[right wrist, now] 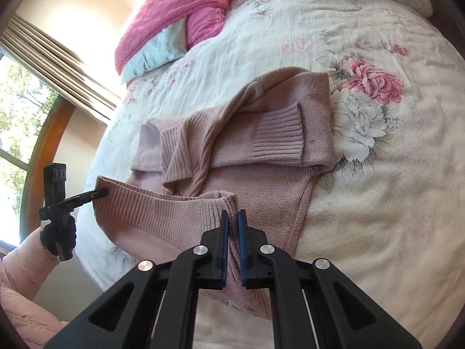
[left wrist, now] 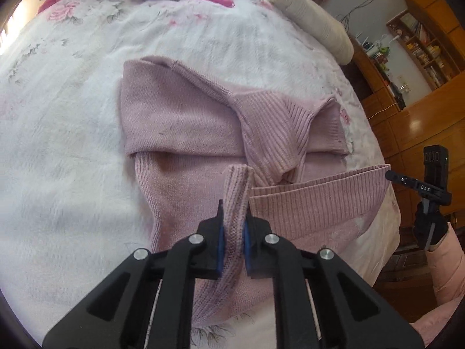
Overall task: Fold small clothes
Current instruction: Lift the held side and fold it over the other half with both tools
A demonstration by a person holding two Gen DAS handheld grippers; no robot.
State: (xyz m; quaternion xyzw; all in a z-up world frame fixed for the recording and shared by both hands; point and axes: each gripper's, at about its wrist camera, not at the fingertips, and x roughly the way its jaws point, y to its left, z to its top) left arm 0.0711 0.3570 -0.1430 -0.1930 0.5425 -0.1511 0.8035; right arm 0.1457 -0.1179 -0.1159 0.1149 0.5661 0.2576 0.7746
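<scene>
- Ribbed pink knit fills the gap between the blue pads [left wrist: 221, 242] of the left gripper [left wrist: 234, 221]: its jaws are closed on one corner of the hem [left wrist: 314, 192] of a sweater [left wrist: 180, 122].
- The right gripper [right wrist: 232, 224] likewise pinches the hem's other corner, a bunched ridge of ribbing standing up between its pads [right wrist: 223, 232].
- Each gripper shows in the other's view at the hem's far end, so the band is stretched between them and lifted off the bed [left wrist: 58, 145].
- This two-corner hold probably serves to carry the bottom edge up over the body in one straight fold, keeping it taut so that it lands flat.
- Beyond the jaws, the rest of the sweater lies on the floral quilt, with both sleeves [right wrist: 279, 136] already crossed over the chest; the cuffs overlap near the middle.
- Further out sit pink pillows [right wrist: 174, 20] at the headboard end, well apart from the work.
- A gloved hand [right wrist: 59, 237] and a pink padded sleeve [right wrist: 23, 264] hold the left tool.
</scene>
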